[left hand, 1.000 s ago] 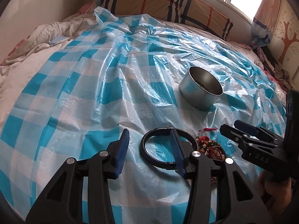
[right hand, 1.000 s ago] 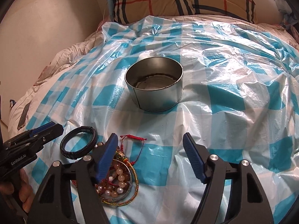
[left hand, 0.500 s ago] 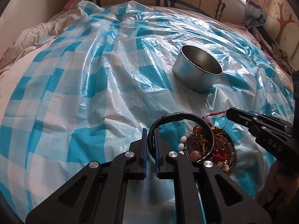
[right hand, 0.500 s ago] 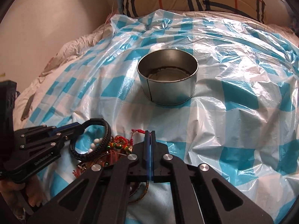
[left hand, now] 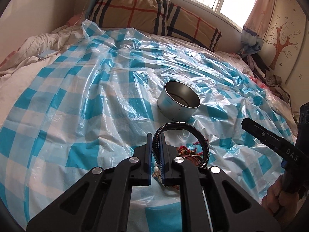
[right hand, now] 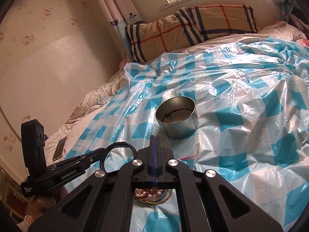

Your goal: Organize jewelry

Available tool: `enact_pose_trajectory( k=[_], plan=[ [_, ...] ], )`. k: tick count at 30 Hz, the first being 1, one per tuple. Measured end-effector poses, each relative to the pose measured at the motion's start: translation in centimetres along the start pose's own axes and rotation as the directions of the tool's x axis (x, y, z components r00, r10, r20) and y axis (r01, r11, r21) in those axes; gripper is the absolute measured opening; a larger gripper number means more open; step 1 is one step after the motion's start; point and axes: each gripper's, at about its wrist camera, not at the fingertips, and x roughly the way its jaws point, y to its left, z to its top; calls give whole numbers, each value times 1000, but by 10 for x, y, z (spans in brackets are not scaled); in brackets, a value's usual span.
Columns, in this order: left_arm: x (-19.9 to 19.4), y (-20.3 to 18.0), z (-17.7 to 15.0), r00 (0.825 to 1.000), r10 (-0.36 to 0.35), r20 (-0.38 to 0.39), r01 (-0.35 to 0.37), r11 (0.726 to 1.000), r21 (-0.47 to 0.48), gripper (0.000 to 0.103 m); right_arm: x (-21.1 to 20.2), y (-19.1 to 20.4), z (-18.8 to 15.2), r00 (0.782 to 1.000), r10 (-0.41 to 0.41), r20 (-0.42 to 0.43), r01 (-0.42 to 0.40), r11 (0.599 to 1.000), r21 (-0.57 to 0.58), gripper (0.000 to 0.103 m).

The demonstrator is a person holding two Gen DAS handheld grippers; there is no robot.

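Pinching a braided black bracelet (left hand: 200, 135), left gripper (left hand: 155, 137).

Black bracelet (left hand: 195, 133) now clamped, lifted.

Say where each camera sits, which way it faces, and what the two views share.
Left wrist: on the left gripper, looking along its fingers across the bed toward pillow and window; it is shut on the black bracelet; the right gripper and a hand show at right.
Right wrist: on the right gripper, shut, facing the same way; the left gripper shows at left.
Shared: metal tin, checked plastic sheet, plaid pillow, bracelet.
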Motion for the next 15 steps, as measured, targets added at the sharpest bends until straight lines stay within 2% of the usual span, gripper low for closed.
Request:
enact_pose_trajectory(
  k=[3,5,6,7,8,9,11,13,14,15],
  plan=[
    [-5,-6,4,1000,3,28,-3,1000,10,6,17,1,-1,994,-76,-74,72,996,-51,1],
    [-5,-6,6,999,1,38,-1,1000,4,6,39,-8,-7,974,-156,-163,147,987,-61,1],
    [-5,-6,6,999,-1,38,1,1000,0,6,48,-15,-11,960,-199,-195,189,980,-67,6],
    [-4,-6,6,999,-1,38,1,1000,-3,6,57,-22,-16,948,-229,-221,218,973,-73,18],
    [-2,-5,6,999,-2,36,2,1000,-5,6,63,-27,-18,939,-253,-235,242,967,-76,59],
    [-1,-5,5,999,-4,33,5,1000,-7,6,68,-29,-19,933,-275,-232,261,961,-89,71],
    [2,-5,4,1000,-7,29,7,1000,-8,6,75,-27,-19,930,-282,-234,261,958,-120,71],
    [5,-5,3,1000,-12,25,12,1000,-9,6,85,-23,-21,916,-320,-241,281,942,-183,70],
    [6,-6,3,1000,-13,24,13,1000,-7,6,93,-21,-24,906,-328,-267,277,937,-212,53],
    [6,-7,3,1000,-13,25,13,1000,-5,6,100,-20,-28,893,-334,-302,271,934,-232,30]
  ],
)
